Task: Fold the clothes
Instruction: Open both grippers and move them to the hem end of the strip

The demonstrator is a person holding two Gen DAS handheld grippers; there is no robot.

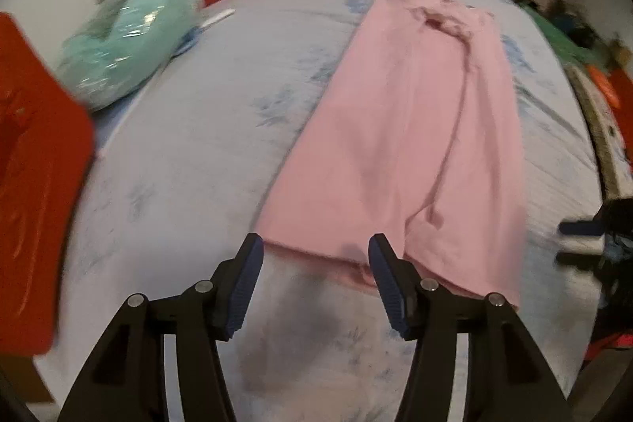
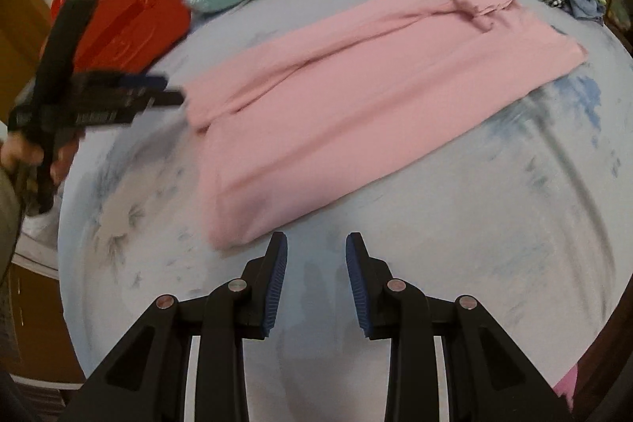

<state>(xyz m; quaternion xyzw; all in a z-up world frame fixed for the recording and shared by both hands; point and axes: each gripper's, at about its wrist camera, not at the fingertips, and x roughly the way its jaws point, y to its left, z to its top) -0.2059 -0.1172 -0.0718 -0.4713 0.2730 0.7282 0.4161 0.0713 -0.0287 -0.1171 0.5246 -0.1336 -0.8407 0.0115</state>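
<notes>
The pink cotton garment [image 1: 399, 145] is laid on the pale blue floral bedspread [image 1: 190, 153], already folded lengthwise into a long band; the crosswise folds are judged to be left. The left gripper [image 1: 314, 256] is spread wide at the near hem, nothing gripped; the right gripper [image 2: 316, 250] is likewise released, just short of the cloth. Only the right view shows the red plastic case [image 2: 130, 10] whole.
</notes>
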